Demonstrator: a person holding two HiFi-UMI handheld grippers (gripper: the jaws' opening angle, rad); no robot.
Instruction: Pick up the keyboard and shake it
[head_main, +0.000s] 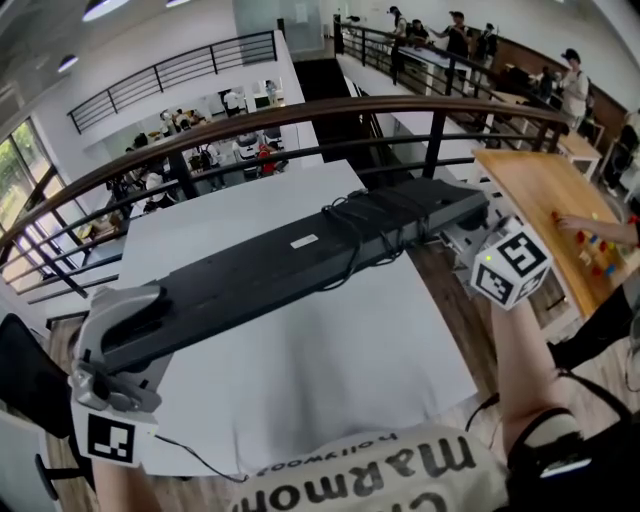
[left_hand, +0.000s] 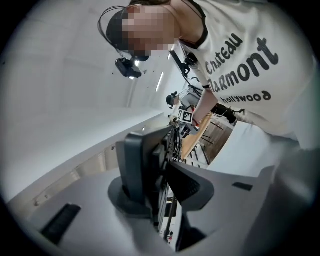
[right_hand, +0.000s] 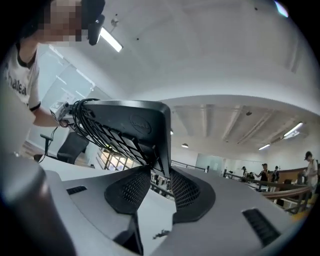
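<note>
Keyboard (head_main: 290, 262) held clear of the table (head_main: 330, 380) — we see left gripper (head_main: 128, 325) and right gripper (head_main: 462, 228) each pinching an end; shaking, we judge, left.

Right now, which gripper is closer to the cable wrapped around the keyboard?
Right. The right gripper grips the keyboard end just beside the cable; the left gripper holds the opposite end, far from it.

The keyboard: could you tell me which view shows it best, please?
The head view: the keyboard shows end to end, underside up, cable wound around it. Each gripper view shows only one end between its jaws.
</note>
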